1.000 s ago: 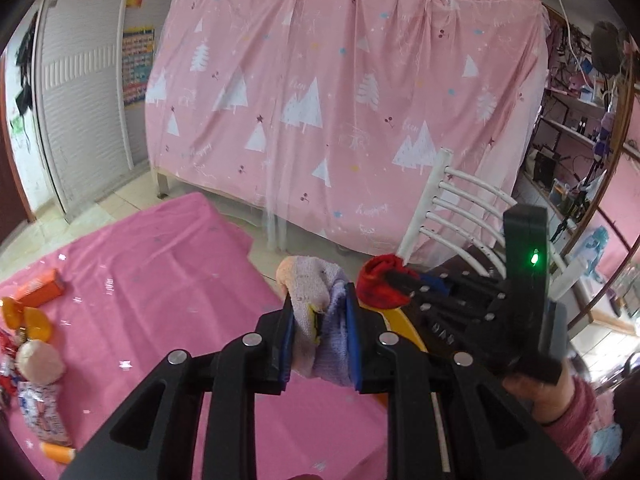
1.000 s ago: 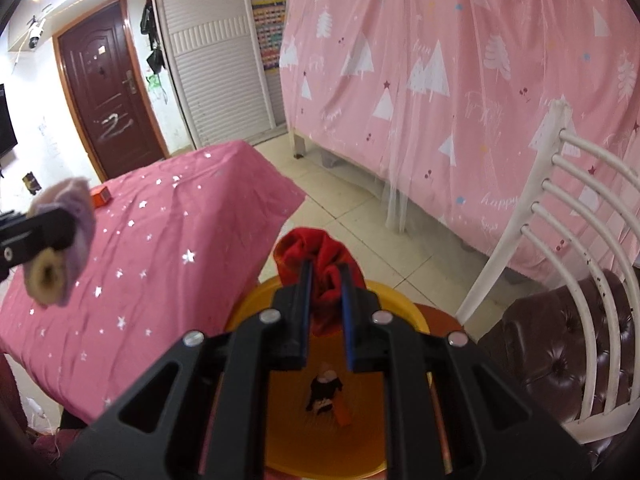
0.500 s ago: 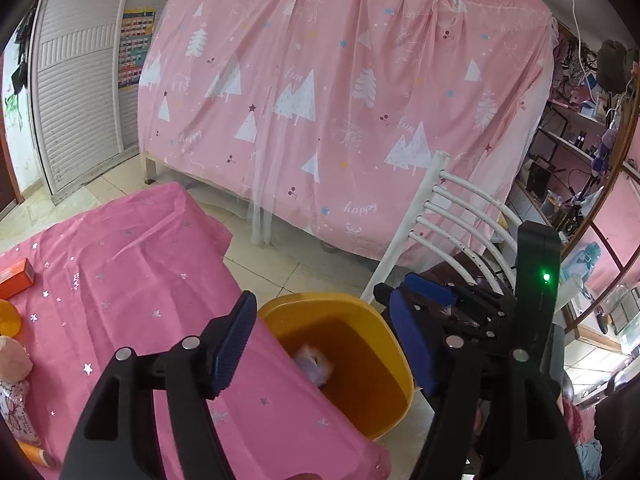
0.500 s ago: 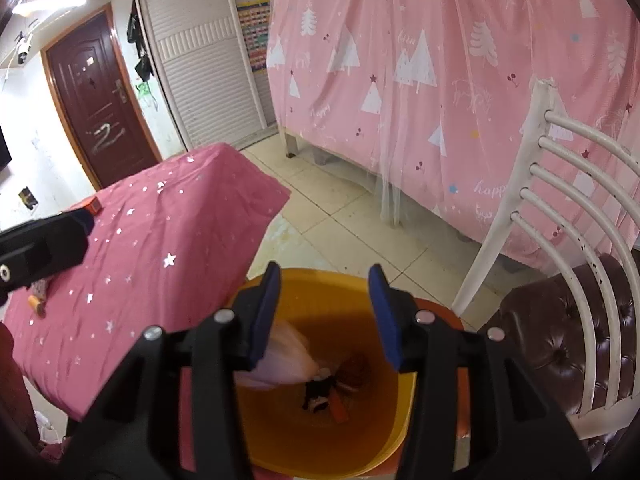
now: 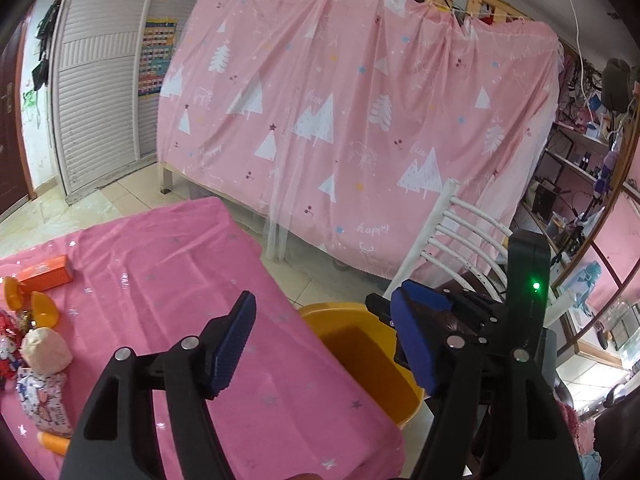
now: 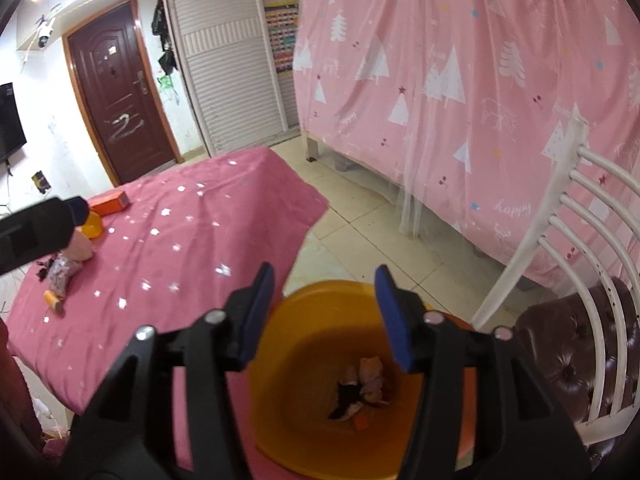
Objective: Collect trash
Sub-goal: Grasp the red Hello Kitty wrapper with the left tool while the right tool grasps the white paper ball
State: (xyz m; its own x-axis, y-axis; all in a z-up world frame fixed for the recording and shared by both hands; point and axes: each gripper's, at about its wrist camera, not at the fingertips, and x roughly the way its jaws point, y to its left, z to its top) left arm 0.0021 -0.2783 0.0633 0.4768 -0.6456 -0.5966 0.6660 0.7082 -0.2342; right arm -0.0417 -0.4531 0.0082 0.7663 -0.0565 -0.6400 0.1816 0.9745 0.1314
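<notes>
My left gripper [image 5: 326, 340] is open and holds nothing, above the pink tablecloth's edge beside the yellow bin [image 5: 360, 360]. My right gripper [image 6: 325, 312] hangs over the same yellow bin [image 6: 304, 360]; its jaws are opening with nothing between them. A heap of dropped trash [image 6: 362, 384] lies on the bin's bottom. More trash sits at the table's left: an orange box [image 5: 46, 274], yellow shells [image 5: 42, 308], a beige ball [image 5: 46, 350], a patterned wrapper [image 5: 42, 400] and an orange tube [image 5: 54, 442].
The pink star-print tablecloth [image 6: 192, 232] covers the table next to the bin. A white slatted chair [image 6: 560, 232] with a brown padded seat [image 6: 580, 344] stands right of the bin. A pink curtained bed [image 5: 360, 120] fills the back, past tiled floor [image 6: 360, 220].
Both grippers have opened. The pale cloth bundle left the left gripper and the red wad left the right one; both dropped into the bin. Both grippers drew back slightly.
</notes>
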